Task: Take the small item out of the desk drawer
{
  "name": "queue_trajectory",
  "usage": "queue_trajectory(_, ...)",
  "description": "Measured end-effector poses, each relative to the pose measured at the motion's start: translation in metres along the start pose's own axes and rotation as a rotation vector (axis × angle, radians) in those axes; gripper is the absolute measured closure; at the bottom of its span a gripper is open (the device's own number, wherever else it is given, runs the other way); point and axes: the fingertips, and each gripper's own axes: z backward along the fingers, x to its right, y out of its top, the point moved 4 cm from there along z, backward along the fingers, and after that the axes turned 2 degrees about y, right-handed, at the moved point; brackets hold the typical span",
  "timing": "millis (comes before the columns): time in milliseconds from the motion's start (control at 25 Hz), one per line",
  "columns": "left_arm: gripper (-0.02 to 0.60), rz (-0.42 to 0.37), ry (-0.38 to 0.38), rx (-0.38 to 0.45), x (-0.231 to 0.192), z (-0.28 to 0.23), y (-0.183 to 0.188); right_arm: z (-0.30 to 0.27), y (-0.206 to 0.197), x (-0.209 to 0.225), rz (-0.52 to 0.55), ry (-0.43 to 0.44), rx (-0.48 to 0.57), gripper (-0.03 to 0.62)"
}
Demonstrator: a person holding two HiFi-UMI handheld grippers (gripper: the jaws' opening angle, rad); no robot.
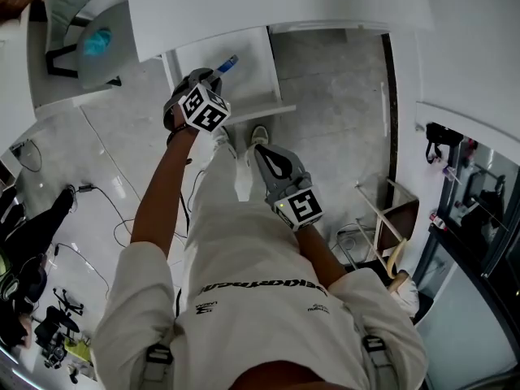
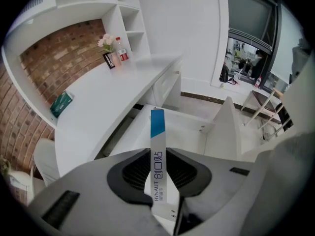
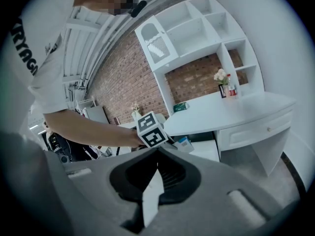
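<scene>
My left gripper [image 2: 158,155] is shut on a slim white box with a blue end [image 2: 157,129]. The box sticks out forward past the fingertips. It hangs above the open white drawer [image 2: 199,132] under the desk top [image 2: 113,95]. In the head view the left gripper [image 1: 213,78] is raised over the drawer [image 1: 248,84], and the blue end of the box [image 1: 229,62] pokes out. My right gripper [image 1: 262,149] hangs lower, near the person's legs, its jaws closed with nothing between them. From the right gripper view [image 3: 157,154] I see the left gripper's marker cube [image 3: 151,130].
A white chair [image 1: 81,19] stands at the left of the desk. Cables [image 1: 110,210] trail over the pale floor. A folding rack [image 1: 390,218] leans at the right, by a glass door. On the desk stand a bottle with flowers [image 2: 117,52] and a green packet [image 2: 61,103].
</scene>
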Motion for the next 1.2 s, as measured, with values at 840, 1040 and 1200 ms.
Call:
queue_trajectory(840, 0.492, 0.219, 0.172, 0.363, -0.004, 0.155, 0.039, 0.015, 0.063, -0.025, 0.113, 0.018, 0.065, 0.595)
queue_trajectory(1040, 0.492, 0.284, 0.183, 0.434, 0.0, 0.185, 0.046, 0.018, 0.079, -0.029, 0.145, 0.019, 0.081, 0.595)
queue_trajectory(1200, 0.492, 0.33, 0.194, 0.492, 0.004, 0.206, 0.044, 0.022, 0.088, -0.036, 0.171, 0.017, 0.096, 0.595)
